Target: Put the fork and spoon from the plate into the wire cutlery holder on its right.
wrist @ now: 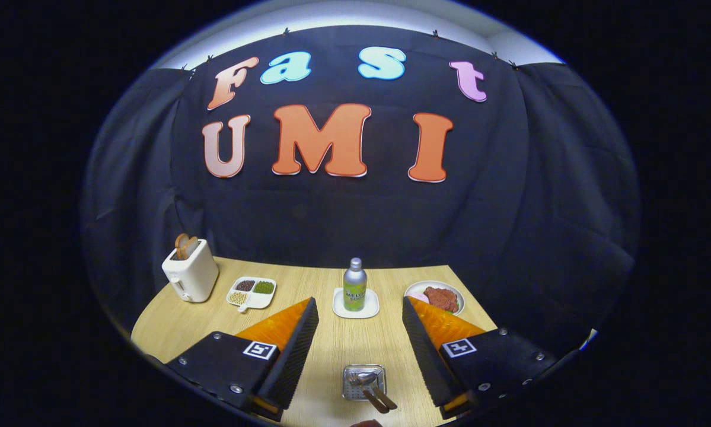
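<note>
In the gripper view, the gripper (360, 332) is hanging high above the wooden table (171, 329) with its two fingers spread wide and holding nothing, which I judge to be a stance for taking in the whole layout. The wire cutlery holder (364, 381) is sitting near, low between the fingers, with the fork and spoon (372, 388) already resting in it, handles leaning out toward the near side, so the task looks done. Far beyond the fingers, a toaster (190, 273), divided dish (251, 292), bottle (354, 285) and plate of food (435, 297) are standing in a row.
</note>
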